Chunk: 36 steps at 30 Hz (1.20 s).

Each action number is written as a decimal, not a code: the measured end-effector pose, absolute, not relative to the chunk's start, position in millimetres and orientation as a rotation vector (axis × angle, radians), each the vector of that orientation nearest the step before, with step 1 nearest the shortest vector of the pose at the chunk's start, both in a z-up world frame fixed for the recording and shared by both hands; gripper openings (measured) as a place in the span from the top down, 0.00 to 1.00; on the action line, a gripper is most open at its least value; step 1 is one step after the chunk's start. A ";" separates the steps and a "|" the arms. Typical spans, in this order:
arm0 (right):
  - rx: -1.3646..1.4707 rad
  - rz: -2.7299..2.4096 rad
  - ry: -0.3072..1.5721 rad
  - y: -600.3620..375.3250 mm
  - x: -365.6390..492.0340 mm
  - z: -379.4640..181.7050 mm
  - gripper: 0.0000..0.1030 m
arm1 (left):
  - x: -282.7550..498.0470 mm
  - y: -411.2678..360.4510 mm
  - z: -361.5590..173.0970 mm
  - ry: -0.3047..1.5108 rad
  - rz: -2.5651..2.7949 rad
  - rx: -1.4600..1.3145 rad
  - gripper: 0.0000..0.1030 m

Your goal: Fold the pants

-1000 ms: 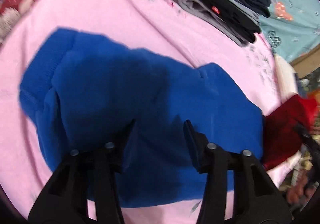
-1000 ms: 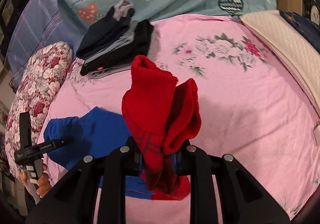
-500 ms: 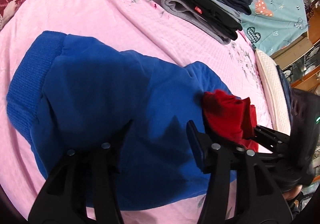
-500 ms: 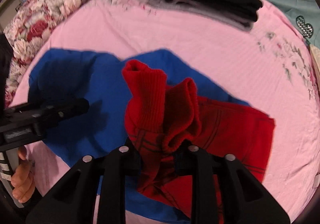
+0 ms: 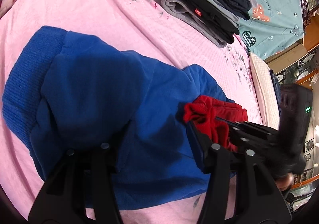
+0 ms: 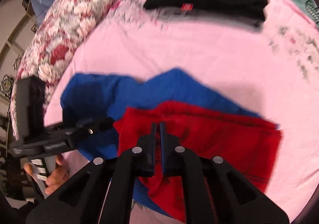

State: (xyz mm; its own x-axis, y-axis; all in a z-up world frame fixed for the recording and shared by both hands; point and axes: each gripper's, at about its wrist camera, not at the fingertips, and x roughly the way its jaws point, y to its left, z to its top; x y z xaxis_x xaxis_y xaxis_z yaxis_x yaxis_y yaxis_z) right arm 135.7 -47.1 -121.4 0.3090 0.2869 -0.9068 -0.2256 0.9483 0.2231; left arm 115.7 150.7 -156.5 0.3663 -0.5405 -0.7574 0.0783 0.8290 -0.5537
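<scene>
Looking down both wrist cameras, I read the scene so:

Pants: the pants are blue and red, lying on the pink bedspread; the red part is folded over onto the blue part, with blue showing at the far and left edges in my right view.

Right gripper: my right gripper hangs low over the red fabric with its fingers nearly together, only a thin slit between them. I see no cloth caught in that slit. From the left view its tips sit at a bunched red cuff, and I cannot tell whether they touch it.

Left gripper: my left gripper has its fingers spread wide apart, poised over the blue fabric and gripping nothing.

Clothes stack: a pile of folded dark clothes, black and grey, sits on the far side of the bedspread, well apart from the pants.

Pillow: a floral pillow lies beside the bedspread's left edge in the right view.

Focus: the right view is blurred.
</scene>
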 end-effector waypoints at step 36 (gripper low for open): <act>0.422 0.235 1.045 -203.9 -15.4 -100.3 0.54 | 104.9 239.8 -166.5 1.137 -0.213 -0.843 0.41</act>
State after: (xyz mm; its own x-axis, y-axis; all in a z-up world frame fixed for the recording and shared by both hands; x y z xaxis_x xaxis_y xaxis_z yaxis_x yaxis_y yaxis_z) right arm -15.4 -203.9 -100.3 0.4874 0.3834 -0.7845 0.0107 0.8958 0.4444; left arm 104.9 239.8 -166.5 0.4379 -0.5501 -0.7110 -0.2549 0.6825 -0.6850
